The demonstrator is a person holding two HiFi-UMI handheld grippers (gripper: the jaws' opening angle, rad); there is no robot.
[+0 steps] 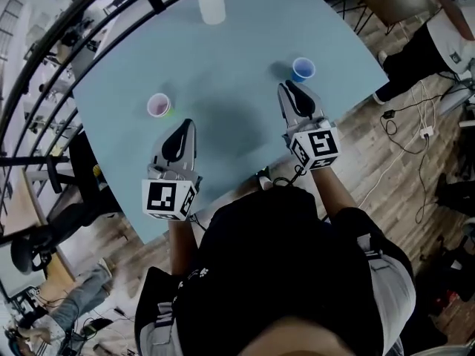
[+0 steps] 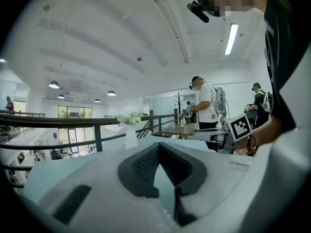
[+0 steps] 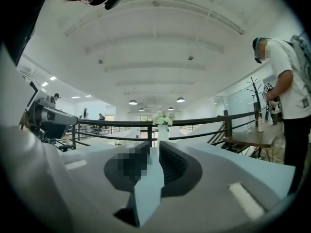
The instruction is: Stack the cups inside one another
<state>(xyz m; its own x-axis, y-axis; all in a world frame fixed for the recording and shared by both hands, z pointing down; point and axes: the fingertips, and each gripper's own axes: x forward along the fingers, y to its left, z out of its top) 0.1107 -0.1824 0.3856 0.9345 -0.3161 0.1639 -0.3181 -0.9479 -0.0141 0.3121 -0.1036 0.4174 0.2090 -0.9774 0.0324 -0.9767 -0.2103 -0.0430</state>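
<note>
Pale-blue table (image 1: 237, 43) carries a purple cup (image 1: 158, 105) at ten o'clock from the left gripper (image 1: 186, 126) and a blue cup (image 1: 303, 69) at one o'clock from the right gripper (image 1: 287, 88). The cups are well apart, so nothing is stacked yet. Left jaws meet, empty. Right jaws stand a narrow slit apart, touching nothing.

- Head view is kinda dim and bluish. The table (image 1: 245, 43) is lit evenly with no glare.
- The blue cup (image 1: 303, 69) throws a soft shadow to its left, and there's another vague dark patch mid-table.
- Strong fisheye there, so straight lines bow near the edges.
- Both gripper views are way brighter, with the white ceiling almost washed out and black vignette in the corners.
- Light comes from a tube lamp (image 2: 232, 39), round lamps (image 2: 54, 84) and far windows (image 2: 73, 112).
- Close-up stuff looks soft.
</note>
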